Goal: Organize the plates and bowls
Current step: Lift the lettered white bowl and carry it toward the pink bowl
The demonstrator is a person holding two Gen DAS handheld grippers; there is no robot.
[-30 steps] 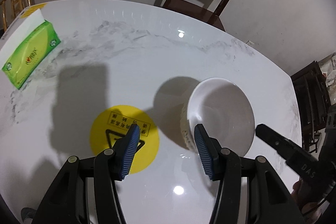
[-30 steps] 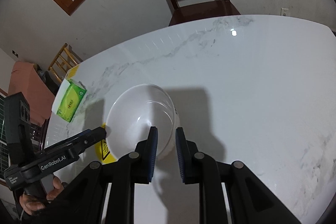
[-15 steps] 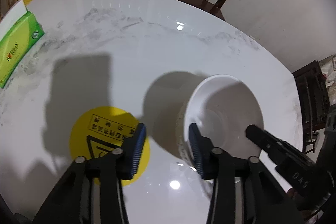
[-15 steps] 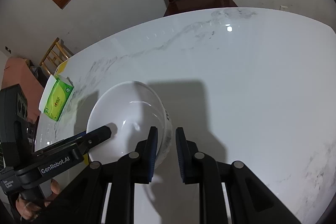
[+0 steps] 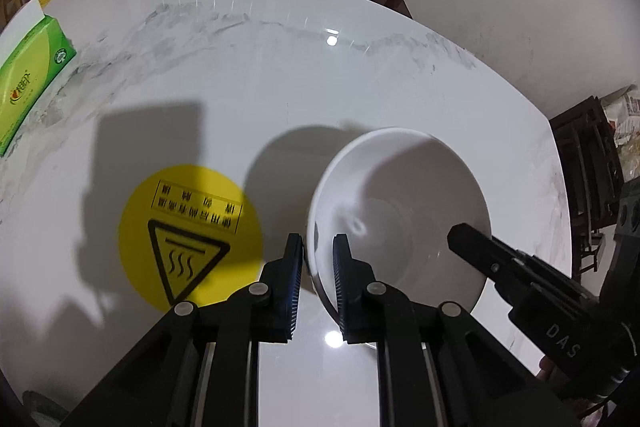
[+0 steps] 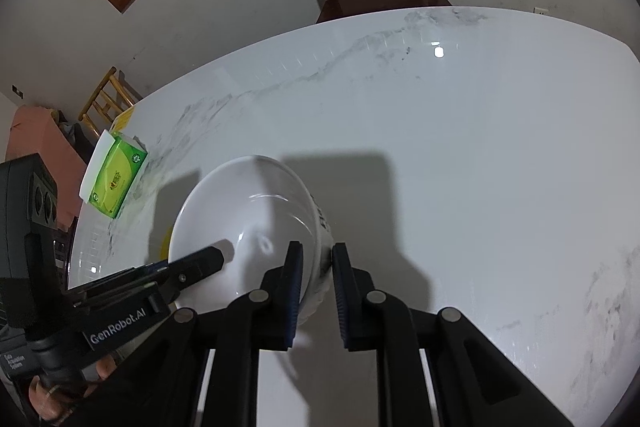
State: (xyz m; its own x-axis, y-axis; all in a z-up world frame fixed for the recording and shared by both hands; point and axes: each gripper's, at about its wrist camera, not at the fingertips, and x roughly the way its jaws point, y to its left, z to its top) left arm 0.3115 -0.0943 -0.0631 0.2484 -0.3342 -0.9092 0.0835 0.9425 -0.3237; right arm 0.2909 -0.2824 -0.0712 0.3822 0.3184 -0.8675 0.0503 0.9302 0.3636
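Overhead light; hard shadows, lamp glare on table (image 5: 280, 75); fisheye edges bent, corners black.

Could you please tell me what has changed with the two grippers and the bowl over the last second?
The left gripper was open beside the bowl a second ago; it has since narrowed and closed on the bowl's near rim, one finger inside and one outside. The right gripper stays clamped on the opposite rim, so both now hold the bowl. The tissue box and yellow sticker remain on the table.
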